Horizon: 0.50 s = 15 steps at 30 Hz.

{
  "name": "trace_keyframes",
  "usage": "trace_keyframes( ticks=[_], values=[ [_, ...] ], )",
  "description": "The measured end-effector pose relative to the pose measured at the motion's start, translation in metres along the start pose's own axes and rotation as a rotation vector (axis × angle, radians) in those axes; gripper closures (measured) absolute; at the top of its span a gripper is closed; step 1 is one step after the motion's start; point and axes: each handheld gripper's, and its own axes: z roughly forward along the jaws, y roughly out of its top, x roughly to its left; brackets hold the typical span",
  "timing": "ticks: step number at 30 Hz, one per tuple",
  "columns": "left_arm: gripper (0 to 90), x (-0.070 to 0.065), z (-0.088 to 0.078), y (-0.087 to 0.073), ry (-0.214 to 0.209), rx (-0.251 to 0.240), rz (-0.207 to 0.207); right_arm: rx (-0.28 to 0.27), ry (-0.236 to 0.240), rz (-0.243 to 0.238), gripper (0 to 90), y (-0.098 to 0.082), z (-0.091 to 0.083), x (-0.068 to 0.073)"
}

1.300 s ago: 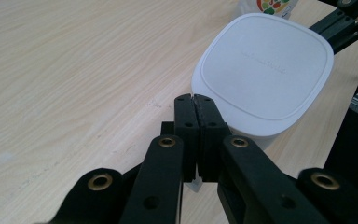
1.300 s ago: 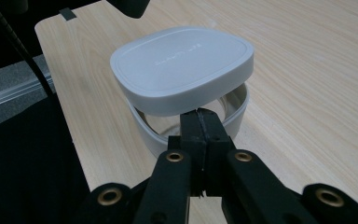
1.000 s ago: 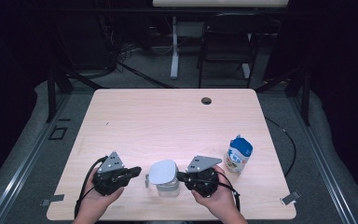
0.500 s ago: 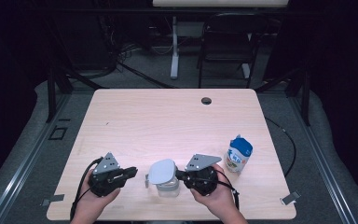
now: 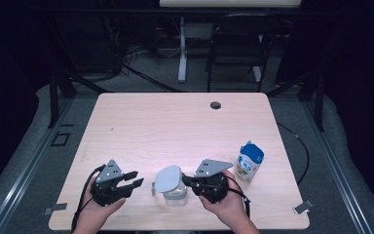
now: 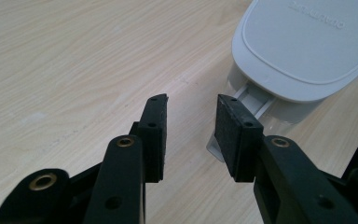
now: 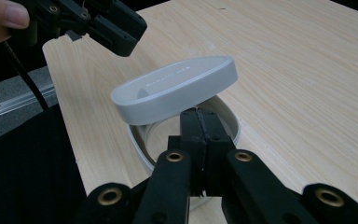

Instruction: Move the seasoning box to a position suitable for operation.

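Two grippers, lower frame: right gripper [image 5: 187, 180] clamped on container [image 5: 174, 195] rim; left gripper [image 5: 135, 179], just opening, holds nothing.

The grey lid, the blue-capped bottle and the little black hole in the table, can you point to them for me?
grey lid [image 5: 168, 178], high view, middle of its flat top.
blue-capped bottle [image 5: 249, 164], high view, on its white label.
little black hole [image 5: 215, 105], high view, centre of the hole near the table's far edge.
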Motion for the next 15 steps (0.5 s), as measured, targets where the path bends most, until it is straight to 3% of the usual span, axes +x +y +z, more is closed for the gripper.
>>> trace_keyframes(
  ticks=[15],
  values=[
    [63.7,0.0,-0.003,-0.006,0.001,0.004,-0.005,-0.029,0.022,-0.017,90.0,0.015,0.001,0.008]
  ],
)
